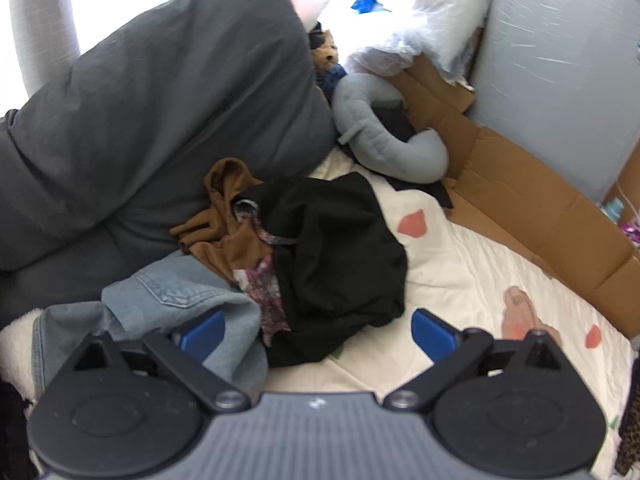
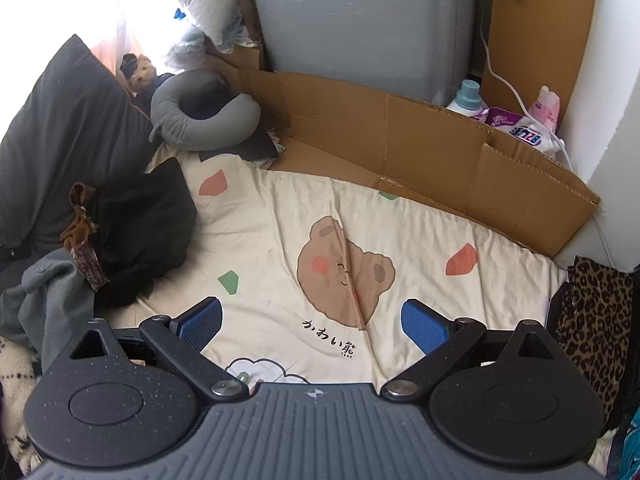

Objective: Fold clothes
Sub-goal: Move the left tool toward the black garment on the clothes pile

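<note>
Here the clothes pile point(image 1: 304, 248) lies just ahead of the wide-open, empty left gripper point(image 1: 316, 334); right gripper point(image 2: 312, 326) likewise gapes empty.

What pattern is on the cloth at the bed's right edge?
Leopard print, tan with black spots, on the cloth; clearest in the right wrist view.

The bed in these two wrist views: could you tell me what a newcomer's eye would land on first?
Probably the heap of unfolded clothes piled against the dark grey pillow, with a black garment on top and blue denim nearest the open left gripper. Next, the bear print on the cream sheet, just beyond the open right gripper.
</note>
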Motion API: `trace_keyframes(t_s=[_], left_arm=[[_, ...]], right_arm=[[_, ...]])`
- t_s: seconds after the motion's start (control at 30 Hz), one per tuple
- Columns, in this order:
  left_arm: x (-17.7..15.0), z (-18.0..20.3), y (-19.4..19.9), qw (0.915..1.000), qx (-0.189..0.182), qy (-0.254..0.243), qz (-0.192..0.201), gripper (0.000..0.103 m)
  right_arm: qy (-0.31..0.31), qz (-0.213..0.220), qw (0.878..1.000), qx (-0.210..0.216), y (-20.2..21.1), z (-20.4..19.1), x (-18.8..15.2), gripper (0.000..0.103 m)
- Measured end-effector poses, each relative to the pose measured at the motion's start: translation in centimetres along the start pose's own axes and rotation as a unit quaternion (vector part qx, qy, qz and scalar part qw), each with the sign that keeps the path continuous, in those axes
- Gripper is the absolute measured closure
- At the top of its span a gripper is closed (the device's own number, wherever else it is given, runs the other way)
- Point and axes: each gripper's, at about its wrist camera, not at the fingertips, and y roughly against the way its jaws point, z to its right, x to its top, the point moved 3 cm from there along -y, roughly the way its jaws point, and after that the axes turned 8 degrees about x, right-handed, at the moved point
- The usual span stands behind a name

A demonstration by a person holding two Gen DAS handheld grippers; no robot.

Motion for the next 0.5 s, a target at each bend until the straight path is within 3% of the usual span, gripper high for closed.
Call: trace_keyframes(t_s=[0.27, 0.5], left_arm=[[-0.3, -1.8, -2.7, 0.9988, 0.010, 0.038, 0.031, 0.009], [-2.0, -2.4, -6.0, 0.9978, 0.002, 0.046, 0.048, 0.027]], right_arm=[[0.025, -0.011, 0.999, 0.021, -1.9, -1.4, 0.0, 0.003], [0.030, -0.010, 0.999, 0.020, -3.4, -1.5, -0.2, 0.004]])
